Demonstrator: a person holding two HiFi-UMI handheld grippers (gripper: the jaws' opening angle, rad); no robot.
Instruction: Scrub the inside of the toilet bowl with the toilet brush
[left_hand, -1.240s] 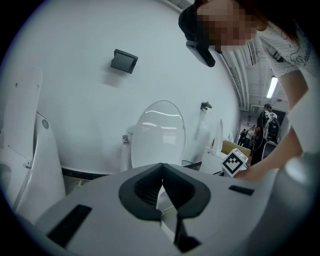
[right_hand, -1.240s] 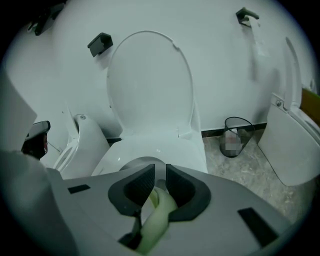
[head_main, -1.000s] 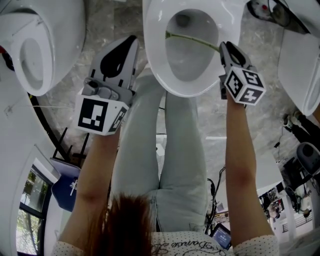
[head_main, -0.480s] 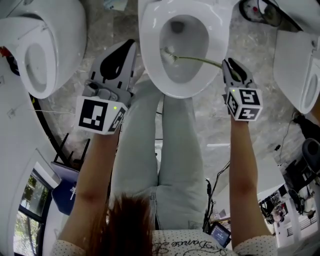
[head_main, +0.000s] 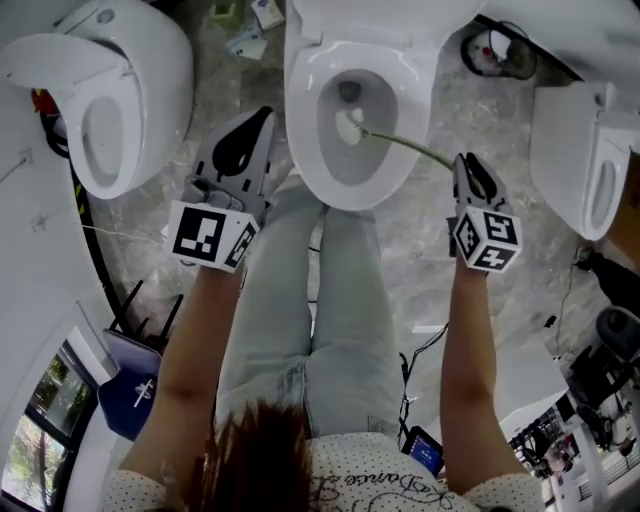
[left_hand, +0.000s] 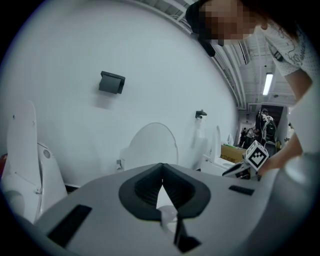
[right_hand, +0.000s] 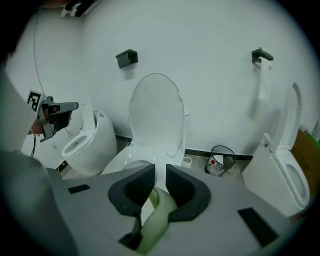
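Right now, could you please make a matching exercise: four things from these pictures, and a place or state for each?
1 toilet brush
2 left gripper
3 wire waste bin
4 middle toilet's lid

a shut, empty
b on the floor by the wall
c raised upright
d held by the right gripper, head inside the toilet bowl

Pairs: 1-d, 2-a, 3-b, 4-c

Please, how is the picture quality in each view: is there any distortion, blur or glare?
Head view: dim, flat light; the left toilet looks bent near the edge. Left gripper view: a round dark border, and a bright ceiling lamp that glares a little. Right gripper view: the same round border; the green brush handle between the jaws looks soft.
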